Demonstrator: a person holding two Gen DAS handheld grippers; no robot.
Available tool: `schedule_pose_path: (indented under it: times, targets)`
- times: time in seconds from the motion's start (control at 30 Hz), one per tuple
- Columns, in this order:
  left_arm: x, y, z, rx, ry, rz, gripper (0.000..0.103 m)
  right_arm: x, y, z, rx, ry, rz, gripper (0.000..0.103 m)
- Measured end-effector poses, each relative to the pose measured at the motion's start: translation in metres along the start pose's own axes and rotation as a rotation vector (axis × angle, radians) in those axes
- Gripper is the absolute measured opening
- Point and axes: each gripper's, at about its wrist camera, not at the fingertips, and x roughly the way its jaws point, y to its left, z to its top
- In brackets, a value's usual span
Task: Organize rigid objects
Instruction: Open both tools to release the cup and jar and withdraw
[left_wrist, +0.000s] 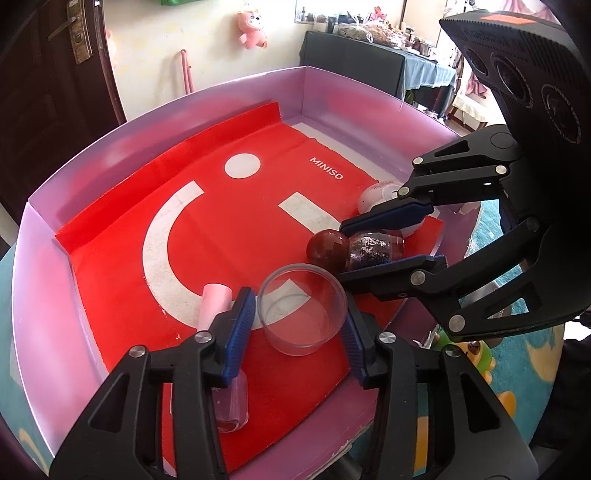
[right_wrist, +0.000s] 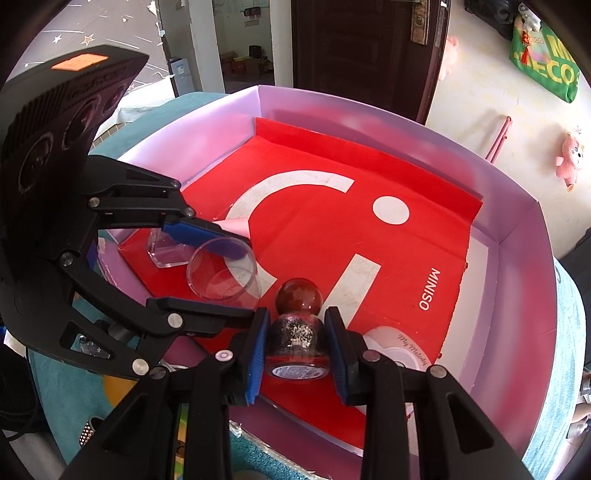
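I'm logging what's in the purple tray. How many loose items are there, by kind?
Bottles: 2, a glitter bottle with a round dark cap and a pink-capped bottle
Clear cups: 1
White My Melody items: 1
Total: 4

The left claw (left_wrist: 299, 325) is covering the middle of the pink-capped bottle (left_wrist: 216, 302). The right claw (right_wrist: 295, 347) is hiding part of the white My Melody case (right_wrist: 397, 345); its lower edge is not visible. The glitter bottle's (right_wrist: 295, 338) base label is reading too small to tell.
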Motion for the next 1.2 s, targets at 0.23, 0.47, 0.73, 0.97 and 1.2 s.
schedule_pose_path:
  times: [0.23,0.47,0.73,0.97,1.2]
  targets:
    - [-0.004,0.001,0.001,-0.002,-0.015,0.001,0.049,-0.005,-0.004,-0.001,0.020,-0.016,-0.002,0.041]
    - [-0.009,0.002,0.001,-0.019,-0.034,0.006,0.050,-0.023,-0.005,-0.003,0.034,-0.051,-0.011,0.047]
    - [-0.040,-0.007,-0.003,-0.065,-0.108,0.032,0.063,-0.071,-0.005,-0.012,0.084,-0.145,-0.046,0.057]
    - [-0.089,-0.023,-0.019,-0.144,-0.245,0.103,0.078,-0.118,0.009,-0.030,0.123,-0.241,-0.067,0.079]
    - [-0.131,-0.043,-0.037,-0.192,-0.342,0.222,0.080,-0.158,0.034,-0.049,0.149,-0.341,-0.080,0.099]
